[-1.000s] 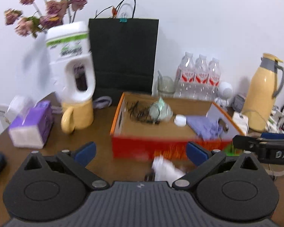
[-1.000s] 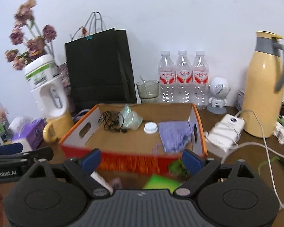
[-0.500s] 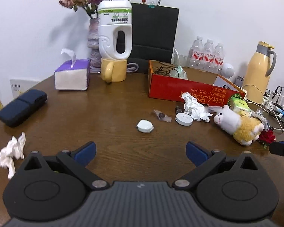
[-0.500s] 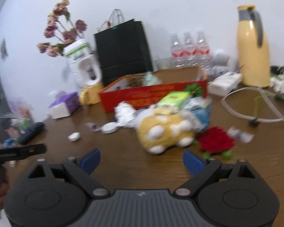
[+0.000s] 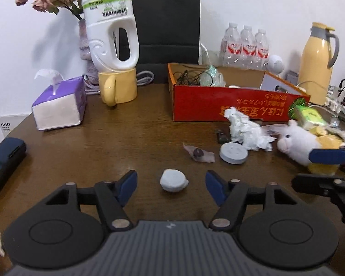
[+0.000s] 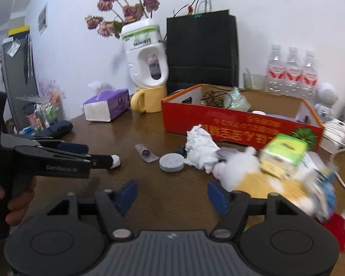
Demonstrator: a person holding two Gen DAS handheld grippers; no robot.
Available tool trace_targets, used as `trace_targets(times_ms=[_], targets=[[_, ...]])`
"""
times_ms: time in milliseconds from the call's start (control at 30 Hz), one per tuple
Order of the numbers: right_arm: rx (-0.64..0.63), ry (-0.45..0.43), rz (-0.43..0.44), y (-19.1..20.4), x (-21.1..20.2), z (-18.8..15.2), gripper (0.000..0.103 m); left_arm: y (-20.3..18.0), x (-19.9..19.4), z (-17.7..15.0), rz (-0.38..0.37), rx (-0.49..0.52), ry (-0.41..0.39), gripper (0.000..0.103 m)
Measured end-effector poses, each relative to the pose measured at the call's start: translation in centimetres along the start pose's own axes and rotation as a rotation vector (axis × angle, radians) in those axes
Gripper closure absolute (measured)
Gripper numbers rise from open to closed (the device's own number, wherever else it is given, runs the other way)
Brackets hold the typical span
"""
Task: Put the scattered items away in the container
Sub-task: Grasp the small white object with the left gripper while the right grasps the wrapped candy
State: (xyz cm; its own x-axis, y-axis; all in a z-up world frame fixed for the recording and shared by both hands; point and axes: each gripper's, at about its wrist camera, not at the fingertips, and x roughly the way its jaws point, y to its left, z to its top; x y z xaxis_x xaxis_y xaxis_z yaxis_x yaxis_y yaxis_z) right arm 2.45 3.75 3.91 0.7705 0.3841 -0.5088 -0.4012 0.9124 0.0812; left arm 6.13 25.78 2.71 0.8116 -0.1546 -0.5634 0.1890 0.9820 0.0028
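Note:
A small white round lump lies on the wooden table between the fingers of my left gripper. Its jaws are closing and the pads stand clear of the lump. My right gripper is also closing, with only bare table between its pads. A white and yellow plush toy lies just past its right finger. The red cardboard box stands behind, holding a cable, a wrapper and a purple cloth. In front of it lie a crumpled tissue, a grey disc, a wrapper and a green packet.
A purple tissue box, a yellow mug with a white jug on it, a black bag, water bottles and a yellow flask line the back. A dark case lies left, cables right, and a red flower near the plush.
Both grippers have come forward and down, and their jaws are narrower. The white lump now lies between the left fingers. The right gripper has swung left, so the plush sits at its right.

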Motion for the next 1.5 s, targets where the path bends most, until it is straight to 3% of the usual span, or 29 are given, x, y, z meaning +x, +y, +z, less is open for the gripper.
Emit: trace_targets(times_ms=[67, 133, 200, 233, 267, 333, 500, 700, 867, 933, 1100, 1233, 1500], targets=[[-0.008, 0.012, 0.007, -0.1, 1.6, 0.7, 0.037, 0.6, 1.0, 0.2, -0.014, -0.016, 0.023, 0.035], [-0.021, 0.019, 0.018, -0.1, 2.9, 1.4, 0.038, 1.0, 1.8, 0.4, -0.024, -0.035, 0.047, 0.052], [-0.036, 0.023, 0.034, 0.1, 4.1, 2.2, 0.038, 1.2, 2.4, 0.4, -0.043, -0.037, 0.063, 0.058], [-0.040, 0.027, 0.045, 0.1, 4.7, 2.5, 0.038, 1.3, 2.6, 0.4, -0.055, -0.029, 0.067, 0.071], [-0.044, 0.033, 0.058, 0.2, 5.4, 3.0, 0.039, 1.2, 2.7, 0.4, -0.066, -0.025, 0.071, 0.077], [-0.058, 0.044, 0.080, 0.5, 6.7, 3.7, 0.039, 1.2, 2.6, 0.4, -0.083, -0.025, 0.068, 0.079], [-0.122, 0.084, 0.131, 1.9, 10.0, 5.0, 0.044, 2.0, 2.0, 0.5, -0.084, -0.067, 0.030, 0.079], [-0.169, 0.135, 0.154, 3.2, 12.9, 5.5, 0.065, 3.2, 2.3, 0.7, -0.058, -0.125, 0.017, 0.079], [-0.181, 0.147, 0.145, 3.7, 13.7, 5.2, 0.073, 4.0, 2.6, 0.8, -0.044, -0.156, 0.027, 0.079], [-0.178, 0.149, 0.148, 3.8, 13.6, 5.1, 0.087, 4.0, 2.6, 0.8, -0.047, -0.153, 0.023, 0.079], [-0.165, 0.128, 0.105, 4.3, 13.6, 4.9, 0.089, 4.0, 2.6, 0.8, -0.039, -0.141, 0.011, 0.079], [-0.118, 0.083, 0.059, 3.9, 11.9, 5.5, 0.089, 3.5, 1.6, 0.9, -0.042, -0.121, -0.019, 0.079], [-0.023, -0.057, -0.127, 0.5, 3.2, 5.2, 0.089, -0.1, -2.1, 1.4, -0.078, -0.092, -0.097, 0.079]])
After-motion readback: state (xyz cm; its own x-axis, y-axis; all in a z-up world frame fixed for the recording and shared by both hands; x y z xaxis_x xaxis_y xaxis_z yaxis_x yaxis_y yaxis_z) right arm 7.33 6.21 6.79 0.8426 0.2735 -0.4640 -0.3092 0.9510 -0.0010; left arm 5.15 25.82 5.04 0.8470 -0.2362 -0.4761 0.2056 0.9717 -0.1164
